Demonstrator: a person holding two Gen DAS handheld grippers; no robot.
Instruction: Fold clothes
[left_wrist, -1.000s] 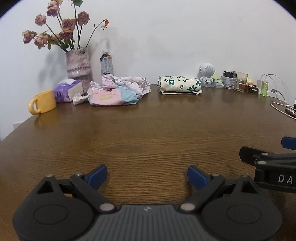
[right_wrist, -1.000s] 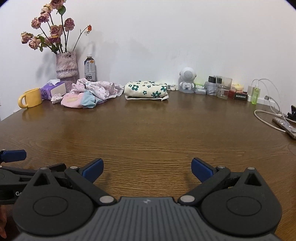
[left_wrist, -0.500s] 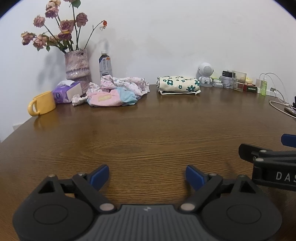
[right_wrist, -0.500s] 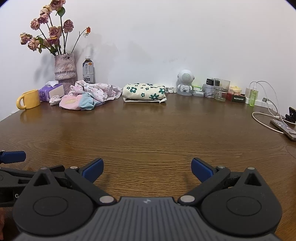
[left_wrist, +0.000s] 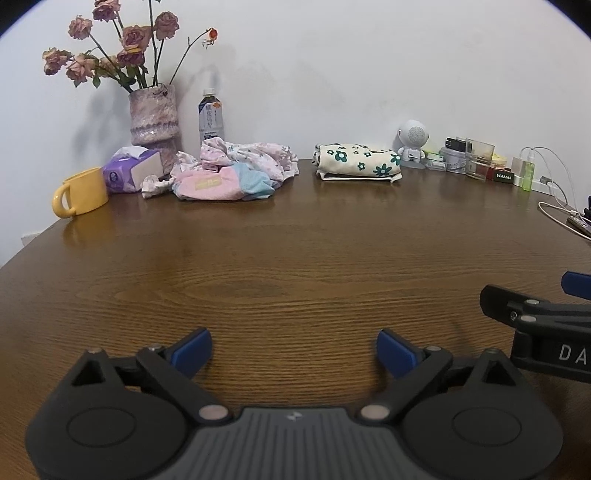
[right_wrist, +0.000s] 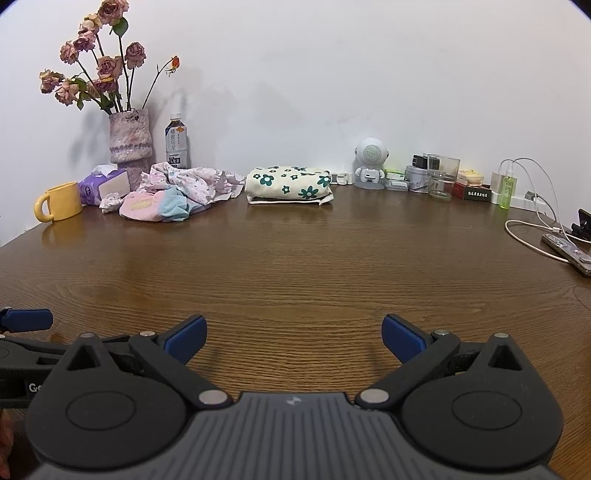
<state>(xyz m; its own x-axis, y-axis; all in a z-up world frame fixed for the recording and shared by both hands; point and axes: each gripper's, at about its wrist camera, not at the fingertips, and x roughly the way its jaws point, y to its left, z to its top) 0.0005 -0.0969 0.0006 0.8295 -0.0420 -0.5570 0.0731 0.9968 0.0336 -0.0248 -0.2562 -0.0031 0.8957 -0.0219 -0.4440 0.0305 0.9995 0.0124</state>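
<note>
Counting 2 grippers: left gripper (left_wrist: 293, 350) and right gripper (right_wrist: 294, 338), both w/ jaws spread wide, nothing held, low over the table (right_wrist: 295, 266). Clothes: 1 unfolded pile (right_wrist: 177, 194) just right of the vase (right_wrist: 130, 142), 1 folded floral piece (right_wrist: 288, 184) further right, apart from it. Vase holds dried roses (right_wrist: 92, 70). 1 yellow mug (right_wrist: 59, 201) left of vase, contents not visible. 1 bottle (right_wrist: 176, 142) just right of vase.
</note>
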